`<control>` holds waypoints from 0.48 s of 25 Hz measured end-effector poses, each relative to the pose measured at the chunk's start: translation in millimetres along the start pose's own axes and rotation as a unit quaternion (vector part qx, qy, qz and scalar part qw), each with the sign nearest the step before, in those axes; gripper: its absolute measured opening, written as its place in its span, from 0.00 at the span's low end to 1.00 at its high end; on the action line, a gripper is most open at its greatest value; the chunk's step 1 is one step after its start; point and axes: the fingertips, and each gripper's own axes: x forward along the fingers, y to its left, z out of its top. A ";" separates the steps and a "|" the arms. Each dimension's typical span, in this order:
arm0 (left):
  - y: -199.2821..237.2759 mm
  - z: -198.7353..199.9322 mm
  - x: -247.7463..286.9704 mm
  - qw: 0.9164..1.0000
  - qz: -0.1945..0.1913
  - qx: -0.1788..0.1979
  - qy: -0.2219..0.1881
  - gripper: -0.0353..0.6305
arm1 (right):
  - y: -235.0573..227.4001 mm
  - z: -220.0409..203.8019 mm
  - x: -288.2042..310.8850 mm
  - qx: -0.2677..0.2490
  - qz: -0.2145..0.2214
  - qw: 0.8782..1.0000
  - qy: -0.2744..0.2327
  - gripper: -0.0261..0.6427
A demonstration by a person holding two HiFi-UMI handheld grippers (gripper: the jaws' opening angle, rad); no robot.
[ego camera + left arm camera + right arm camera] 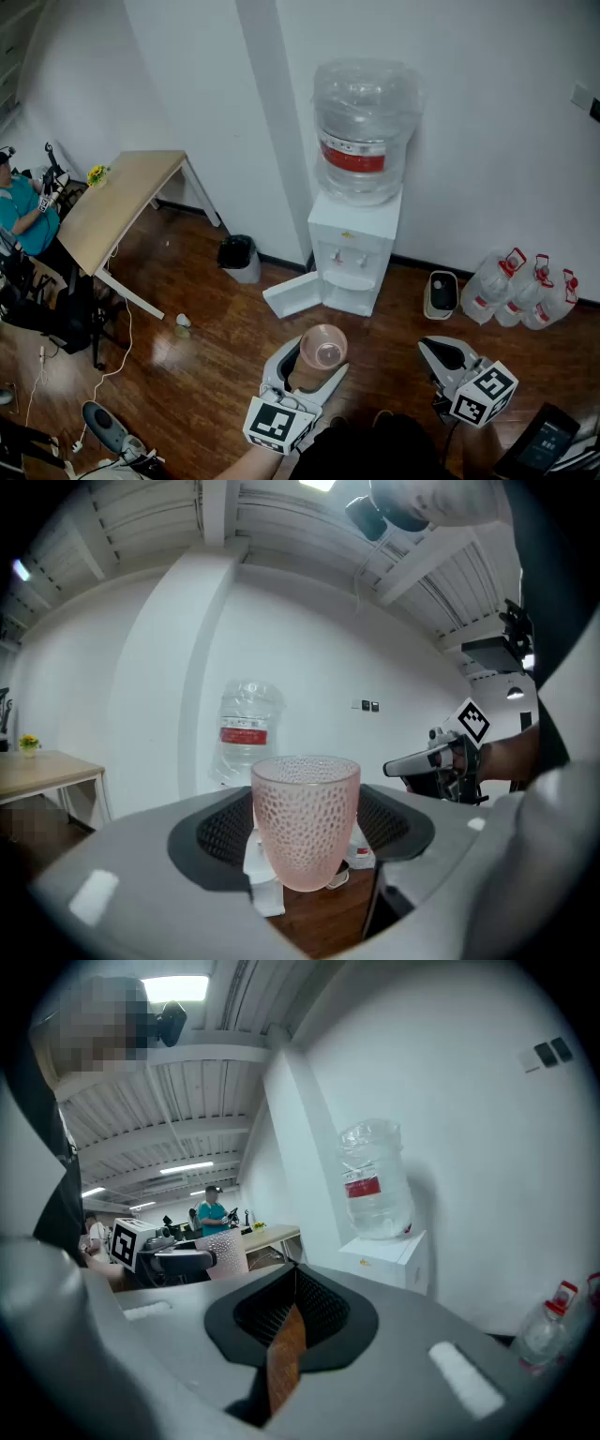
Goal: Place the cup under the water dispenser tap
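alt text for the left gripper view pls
A pink dimpled cup stands upright, clamped between the left tongs. Behind it the water dispenser's bottle stands against a white wall, with a wooden table at left and the right tongs at right.

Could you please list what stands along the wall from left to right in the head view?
Light wooden table → black waste bin → white water dispenser with clear bottle → small white container → clear plastic jugs with red caps.
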 end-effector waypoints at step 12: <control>42.9 -16.8 55.6 0.999 -0.034 -0.013 0.004 0.57 | -29.4 -15.4 46.2 0.019 -0.015 0.999 0.020 0.04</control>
